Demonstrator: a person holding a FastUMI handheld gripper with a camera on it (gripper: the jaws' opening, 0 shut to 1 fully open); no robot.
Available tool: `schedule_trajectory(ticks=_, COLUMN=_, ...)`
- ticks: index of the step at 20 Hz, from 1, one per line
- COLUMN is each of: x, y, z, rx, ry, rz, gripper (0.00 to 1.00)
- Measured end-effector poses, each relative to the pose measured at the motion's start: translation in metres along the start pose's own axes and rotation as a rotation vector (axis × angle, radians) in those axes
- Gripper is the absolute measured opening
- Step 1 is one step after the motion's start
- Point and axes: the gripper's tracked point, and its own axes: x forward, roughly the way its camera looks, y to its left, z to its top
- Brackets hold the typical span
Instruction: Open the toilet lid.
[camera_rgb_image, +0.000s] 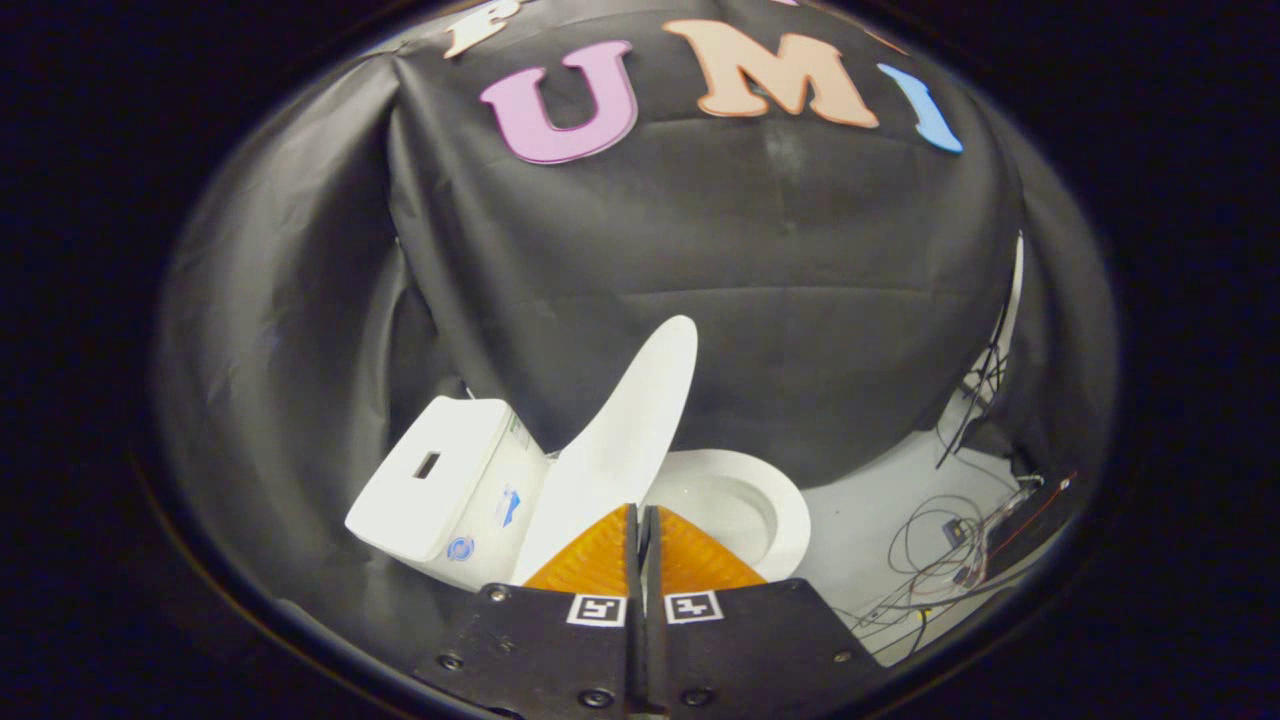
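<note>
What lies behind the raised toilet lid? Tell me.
Behind the lid stands the tank, partly covered by it, against the black cloth. The hinge is hidden. The hand-held gripper is shut, holding nothing.

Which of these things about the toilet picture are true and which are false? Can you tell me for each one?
1. The toilet lid is raised up. True.
2. The gripper has its fingers wide apart. False: the fingers are closed together with nothing between them.
3. The toilet seat is lifted up too. False: it lies down on the bowl, just beyond the fingers.
4. The toilet tank stands behind the lid. True.
5. The fingers are squeezing the lid. False: both fingers press on no part of the lid, though whether the tips touch it is unclear.
6. Loose cables lie on the floor beside the toilet. True.
</note>
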Motion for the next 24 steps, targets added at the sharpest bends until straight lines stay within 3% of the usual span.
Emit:
schedule_trajectory(ticks=10, x=-0.050, y=0.089, z=0.037, rx=-0.187, ry=-0.061, rz=-0.012, gripper=0.00)
schedule_trajectory(ticks=24, x=-0.033, y=0.234, z=0.040, rx=-0.377, ry=-0.098, rz=0.118, gripper=0.00)
